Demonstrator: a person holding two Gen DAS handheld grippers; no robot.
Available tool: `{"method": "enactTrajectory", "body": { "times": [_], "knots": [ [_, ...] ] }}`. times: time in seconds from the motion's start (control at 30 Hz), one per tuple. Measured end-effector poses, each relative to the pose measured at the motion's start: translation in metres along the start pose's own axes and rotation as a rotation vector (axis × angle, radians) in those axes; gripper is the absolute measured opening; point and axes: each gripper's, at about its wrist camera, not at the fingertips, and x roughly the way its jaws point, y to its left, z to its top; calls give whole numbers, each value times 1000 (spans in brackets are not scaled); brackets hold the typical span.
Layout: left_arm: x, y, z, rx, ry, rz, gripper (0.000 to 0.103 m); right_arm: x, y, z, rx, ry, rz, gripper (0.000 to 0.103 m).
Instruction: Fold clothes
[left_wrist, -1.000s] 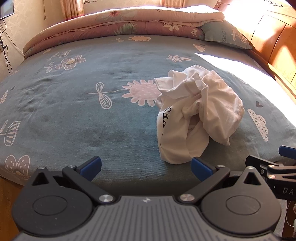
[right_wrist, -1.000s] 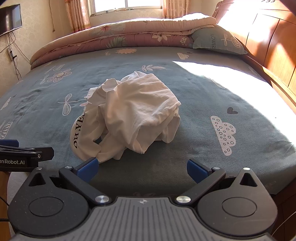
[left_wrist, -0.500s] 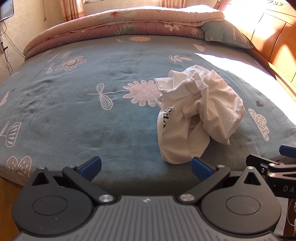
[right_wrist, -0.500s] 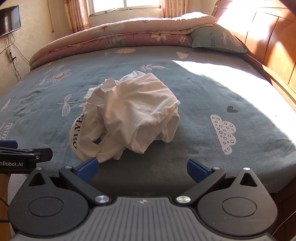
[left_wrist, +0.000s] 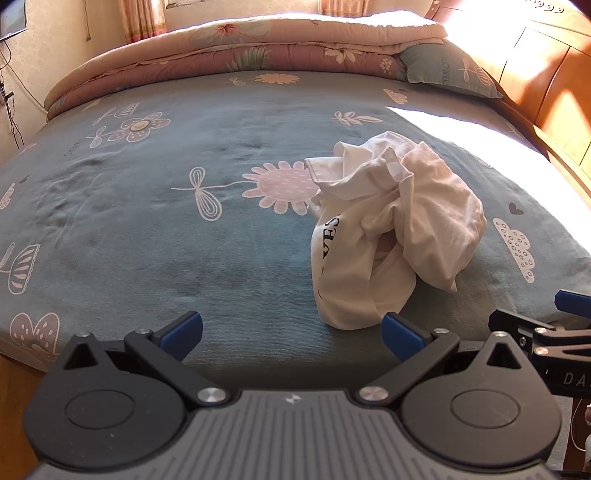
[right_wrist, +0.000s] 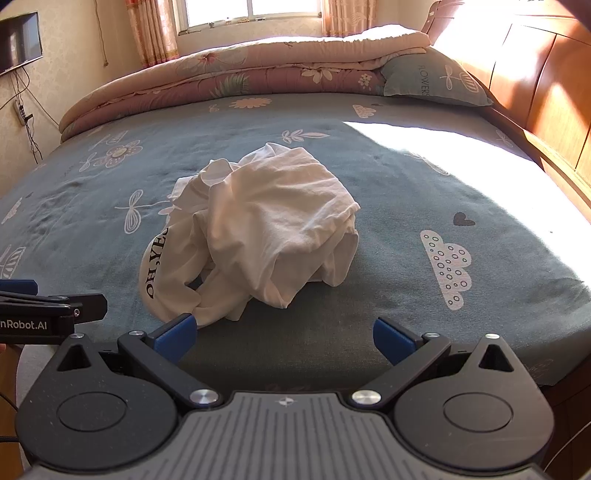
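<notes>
A crumpled white T-shirt with black lettering lies in a heap on the blue flowered bed sheet, near the bed's front edge. In the right wrist view the same T-shirt sits straight ahead. My left gripper hovers open at the front edge, the heap just beyond its right fingertip. My right gripper is open too, its left fingertip close to the shirt's nearest fold. Neither holds anything. Each gripper shows at the edge of the other's view.
A folded pink quilt and a blue pillow lie at the far end of the bed. A wooden headboard runs along the right side. A window and curtains are behind, with a wall screen at left.
Both views have tilted up and shifted slightly, showing more of the far wall and window. The shirt lies as before and both grippers stay open.
</notes>
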Motion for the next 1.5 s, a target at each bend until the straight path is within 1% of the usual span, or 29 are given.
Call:
{"method": "enactTrajectory", "body": {
  "times": [0.27,1.5],
  "knots": [
    [-1,-2,2,7,-2,4,103,0,0,0,2,2,1,103],
    [1,-1,1,15,-6,-20,102,5,0,-2,7,20,5,103]
  ]
}}
